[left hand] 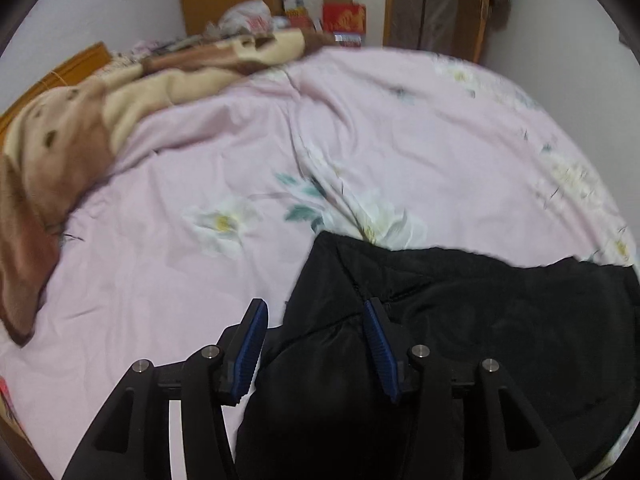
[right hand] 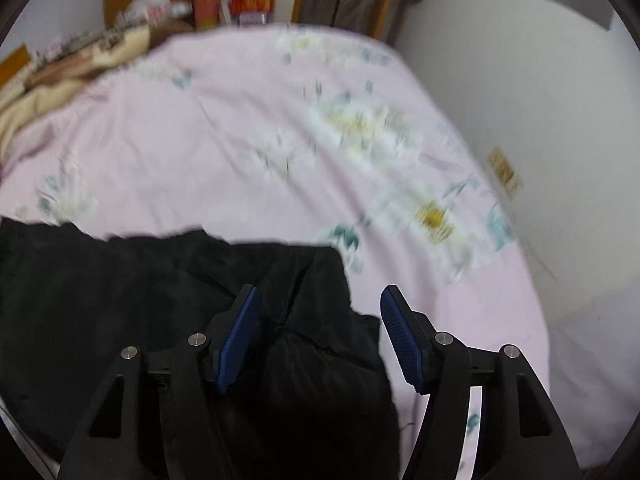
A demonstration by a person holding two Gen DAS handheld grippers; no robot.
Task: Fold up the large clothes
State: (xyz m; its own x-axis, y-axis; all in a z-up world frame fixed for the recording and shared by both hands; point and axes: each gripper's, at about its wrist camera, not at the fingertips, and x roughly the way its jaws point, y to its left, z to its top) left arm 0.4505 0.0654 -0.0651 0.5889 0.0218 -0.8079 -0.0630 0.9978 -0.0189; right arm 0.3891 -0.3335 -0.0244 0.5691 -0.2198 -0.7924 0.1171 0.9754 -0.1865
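black puffy jacket (left hand: 460, 340) bunched on pink bedsheet (left hand: 200, 184)

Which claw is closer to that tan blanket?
Left. The left claw is over the jacket's left end, blanket on its side; the right claw is over the far end.

Left gripper (left hand: 316, 312): at the bottom centre of your left wrist view you see two matte black fingers, each a forked linkage with triangular cut-outs.
Left pads (left hand: 252, 350): dark blue, finely ribbed, long and narrow.
Left screws: four round silver pins across the black links.
Right gripper (right hand: 318, 300): at the bottom centre of your right wrist view, the same matte black build.
Right pads (right hand: 402, 340): dark blue, knurled.
Right screws: four silver pins.
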